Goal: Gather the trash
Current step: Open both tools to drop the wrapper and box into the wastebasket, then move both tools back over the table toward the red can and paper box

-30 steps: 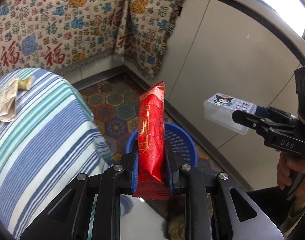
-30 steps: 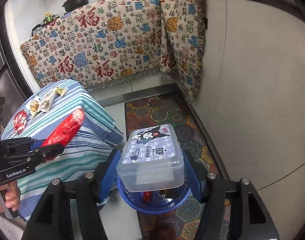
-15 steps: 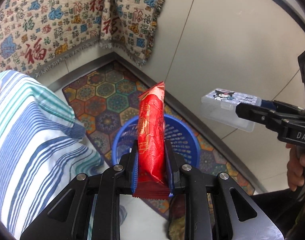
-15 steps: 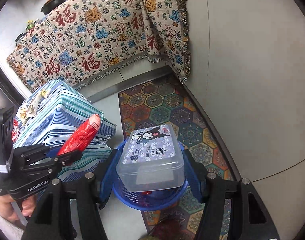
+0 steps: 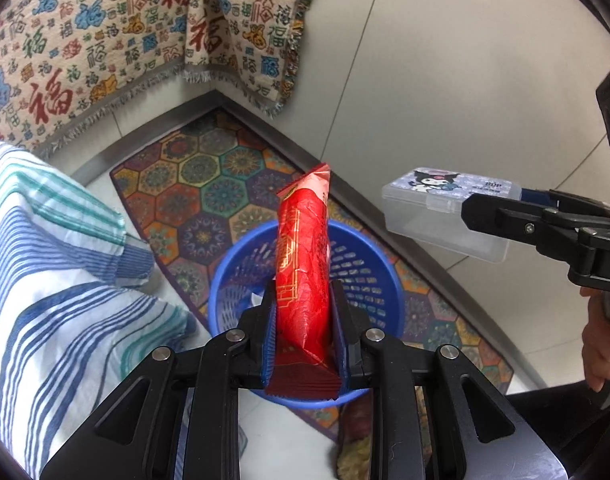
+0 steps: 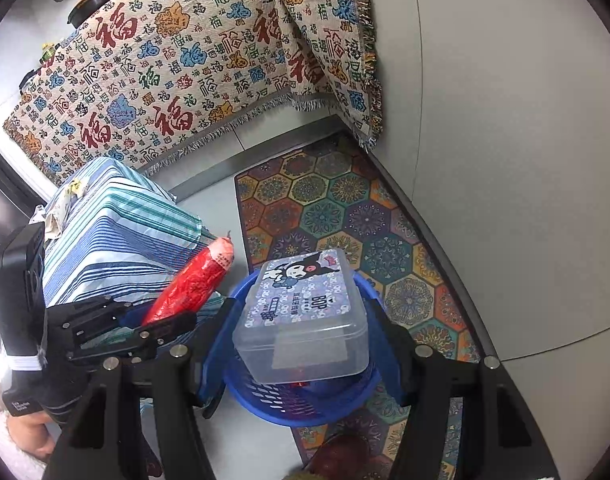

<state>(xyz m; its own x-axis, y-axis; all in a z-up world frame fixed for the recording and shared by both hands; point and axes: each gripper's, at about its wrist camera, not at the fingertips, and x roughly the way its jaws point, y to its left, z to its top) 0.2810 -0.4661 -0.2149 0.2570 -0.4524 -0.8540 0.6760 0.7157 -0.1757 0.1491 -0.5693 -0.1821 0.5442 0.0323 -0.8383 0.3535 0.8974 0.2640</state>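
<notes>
My left gripper (image 5: pixel 305 300) is shut on a red snack wrapper (image 5: pixel 303 256), held upright over the blue trash basket (image 5: pixel 361 272) on the floor. My right gripper (image 6: pixel 301 320) is shut on a clear plastic box with a cartoon lid (image 6: pixel 305 312), held above the same basket (image 6: pixel 265 404). In the right wrist view the left gripper (image 6: pixel 161 328) and the red wrapper (image 6: pixel 193 280) sit just left of the basket. In the left wrist view the box (image 5: pixel 445 208) hangs to the right of the basket. Something red lies inside the basket.
A stool or table under a blue striped cloth (image 5: pixel 45 280) stands left of the basket, with paper scraps on top (image 6: pixel 61 212). A patterned hexagon mat (image 6: pixel 345 208) lies under the basket. A patterned blanket (image 6: pixel 165 80) hangs behind; a white wall (image 6: pixel 505 160) is to the right.
Both grippers have moved forward and down toward the basket with their loads. The red wrapper now sits over the basket's opening and the box hangs lower over it.
</notes>
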